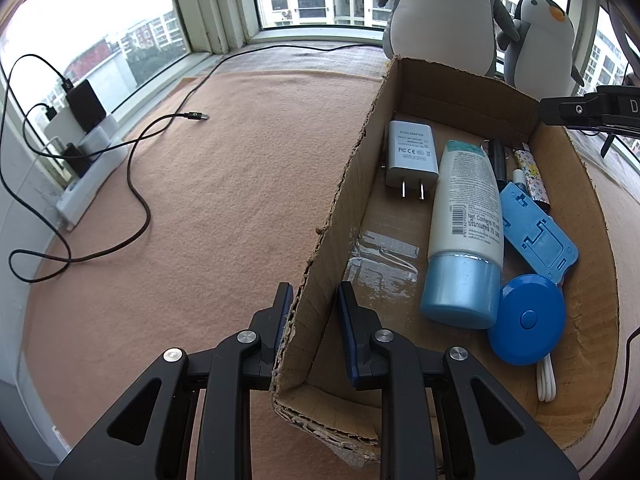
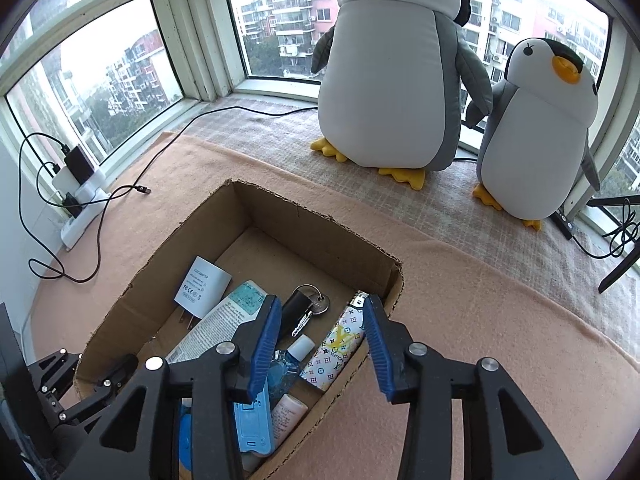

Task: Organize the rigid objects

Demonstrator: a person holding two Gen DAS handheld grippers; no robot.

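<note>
An open cardboard box [image 1: 460,92] stands on a peach blanket. My left gripper [image 1: 314,296] is shut on the box's near left wall, one finger inside and one outside. The box holds a white plug adapter [image 1: 410,156], a lotion tube [image 1: 466,220] with a blue cap, a blue plastic stand [image 1: 536,232], a round blue tape measure [image 1: 526,320] and a black key fob [image 2: 298,304]. My right gripper [image 2: 322,304] hangs open over the box [image 2: 320,240]. Below its fingers a patterned lighter [image 2: 340,344] lies along the right wall, untouched.
Two plush penguins [image 2: 392,80] [image 2: 536,136] stand by the window behind the box. A black cable [image 1: 140,208] snakes over the blanket [image 1: 224,184] at the left, toward a white power strip [image 1: 86,188] with chargers. A black stand leg [image 2: 618,268] is at the far right.
</note>
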